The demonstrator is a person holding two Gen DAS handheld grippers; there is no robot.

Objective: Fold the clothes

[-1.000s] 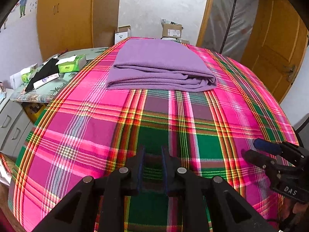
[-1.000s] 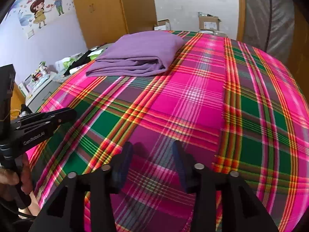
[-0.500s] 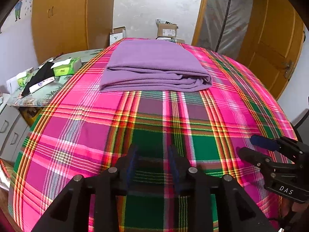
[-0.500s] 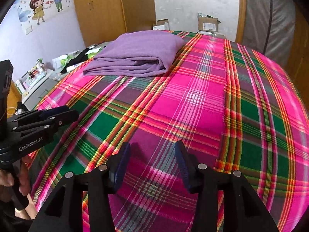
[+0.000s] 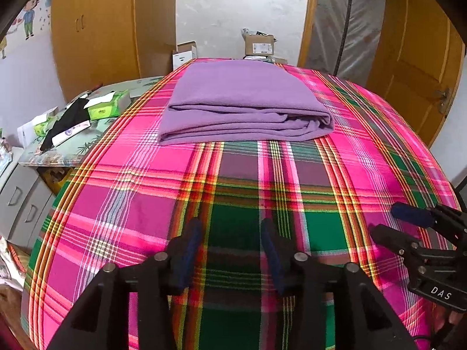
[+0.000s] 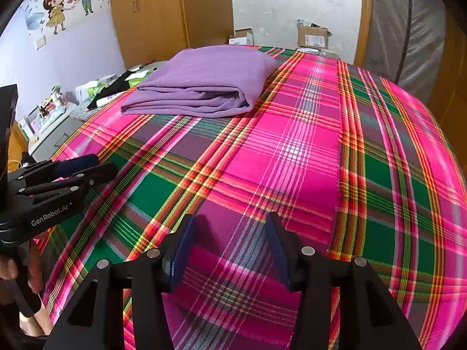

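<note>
The plaid bedcover, in pink, green and purple checks, fills most of both wrist views and lies flat across the bed. A wooden wardrobe stands behind the bed's far left corner, and a wooden door stands at the far right.

The folded purple garment rests on the far half of the bedcover, toward its left side. It is a flat rectangular stack of several layers; the layered edges face the grippers, and the rounded fold lies at its right end.

Left gripper: points forward and downward at the bedcover near the bed's front edge. Its jaws are opening. Nothing lies between the blue pads; only the plaid cover shows in the gap. The folded garment is well apart from this gripper, straight ahead along its pointing line. In the right wrist view the same gripper enters from the left, and fingers of the person's hand wrap its handle below.

Right gripper: points forward and downward at the bedcover, beside the left gripper at the near edge. Its jaws stand wide and are opening further, with nothing between them. The garment lies well ahead and to the left of its pointing line. In the left wrist view this gripper appears at the right edge, its fingers directed leftward over the cover.

A side cabinet to the left of the bed carries green tissue packs and a black item. Cardboard boxes sit on the floor beyond the bed.
</note>
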